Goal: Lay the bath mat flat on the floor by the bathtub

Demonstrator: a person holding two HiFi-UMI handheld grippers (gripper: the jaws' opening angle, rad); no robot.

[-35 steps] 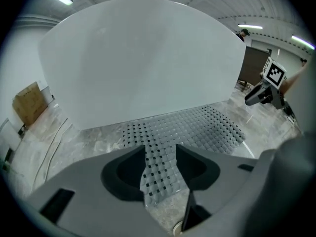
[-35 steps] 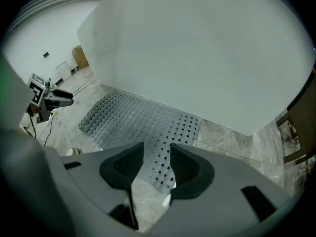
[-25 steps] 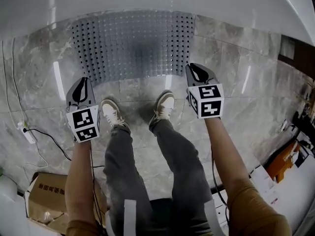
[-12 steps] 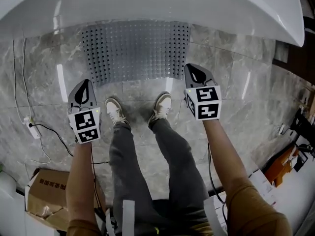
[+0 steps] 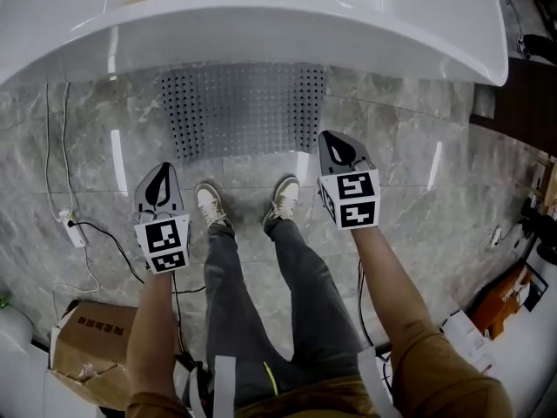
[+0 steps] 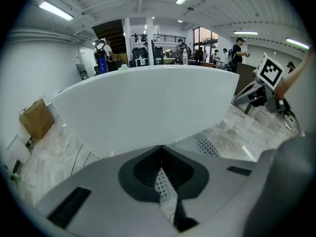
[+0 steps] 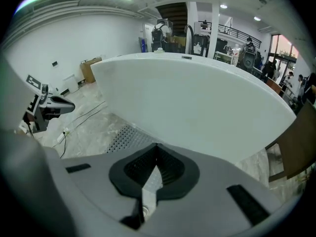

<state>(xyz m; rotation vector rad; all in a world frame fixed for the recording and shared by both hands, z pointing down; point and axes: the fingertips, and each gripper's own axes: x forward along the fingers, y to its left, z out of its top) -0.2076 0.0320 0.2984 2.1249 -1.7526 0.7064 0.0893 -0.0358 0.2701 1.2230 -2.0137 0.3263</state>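
Jaws first: sees them pressed together tip to tip on the left gripper (image 5: pixel 162 171) and likewise on the right gripper (image 5: pixel 329 139), with nothing caught between either pair. Confirms the same from each gripper view, with dark pads meeting at the point and only a sliver of floor and mat behind them. Holds both grippers in the air, clear of the mat, the left one outside the left shoe (image 5: pixel 209 205) and the right one outside the right shoe (image 5: pixel 285 197), noses aimed toward the bathtub (image 5: pixel 261 24). Finds the bath mat (image 5: pixel 244 107) lying flat on the grey marble floor (image 5: pixel 418 146), directly in front of the tub, its far edge passing out of sight under the overhang of the white rim. Looks grey and covered in rows of small dots. Stands with both toes near the mat's front edge, not on it. Places the right gripper just beside the mat's near right corner, and the left one further back, to the side of the near left corner. Notes a power strip (image 5: pixel 74 231) with its cable on the floor at the left, a cardboard box (image 5: pixel 87 347) beside the left arm, and an orange item (image 5: pixel 509 299) at the lower right, all well apart from the mat.
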